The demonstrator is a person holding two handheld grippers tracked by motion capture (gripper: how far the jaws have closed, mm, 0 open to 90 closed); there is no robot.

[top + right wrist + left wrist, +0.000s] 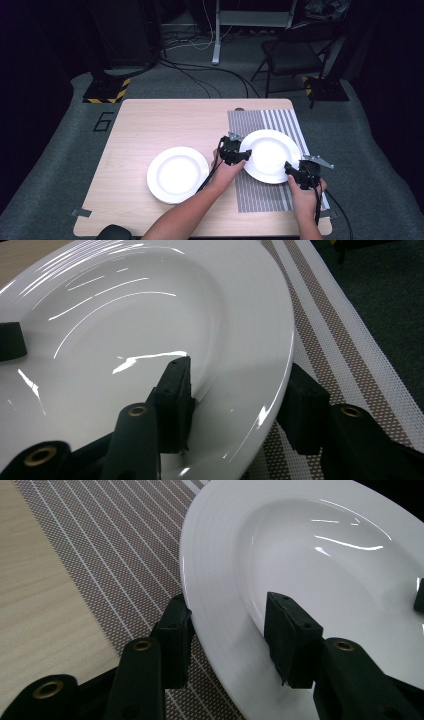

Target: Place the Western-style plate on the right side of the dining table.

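On the striped mat [260, 192] at the table's [150, 120] right side sits a white plate [270, 152], with both grippers at its rim. At the plate's left edge, the left gripper [241, 156] has one of its fingers [172, 642] under the rim outside and the other inside the bowl, straddling the rim; whether they press on it I cannot tell. At the near right edge, the right gripper [294, 172] likewise has one of its fingers [172, 400] inside the plate and one outside below the rim, and I cannot tell whether they clamp. A second white plate [177, 174] lies on bare wood to the left, well apart from both grippers
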